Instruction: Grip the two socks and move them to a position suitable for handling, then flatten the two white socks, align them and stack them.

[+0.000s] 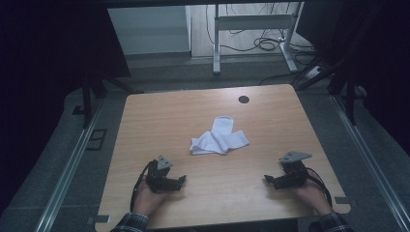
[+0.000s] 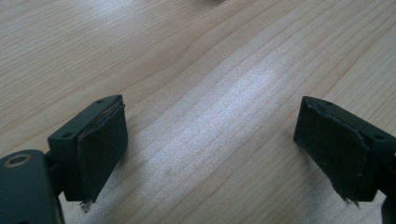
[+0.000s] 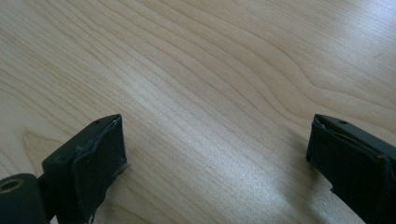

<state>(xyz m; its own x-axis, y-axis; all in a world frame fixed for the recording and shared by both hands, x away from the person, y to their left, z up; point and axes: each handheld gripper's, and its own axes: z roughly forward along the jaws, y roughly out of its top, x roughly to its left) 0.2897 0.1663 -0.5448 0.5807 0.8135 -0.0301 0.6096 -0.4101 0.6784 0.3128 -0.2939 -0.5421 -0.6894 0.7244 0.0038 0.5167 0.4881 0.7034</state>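
- Left gripper (image 1: 183, 179), near table's front-left edge, held low over bare wood; jaws spread wide, nothing between them; pads (image 2: 100, 151) hovering above wood grain in left gripper view.
- White socks (image 1: 219, 137), crumpled in a loose overlapping heap mid-table (image 1: 145, 125), well apart from both grippers, beyond and between them.
- Right gripper (image 1: 267, 179), near front-right edge, pointing inward; jaws likewise spread, empty, over bare wood in right gripper view (image 3: 215, 158).

Can't tell how many socks (image 1: 220, 137) in that white heap mid-table. Sleeves (image 1: 129, 223) cut off at bottom edge, dark sides unreadable.
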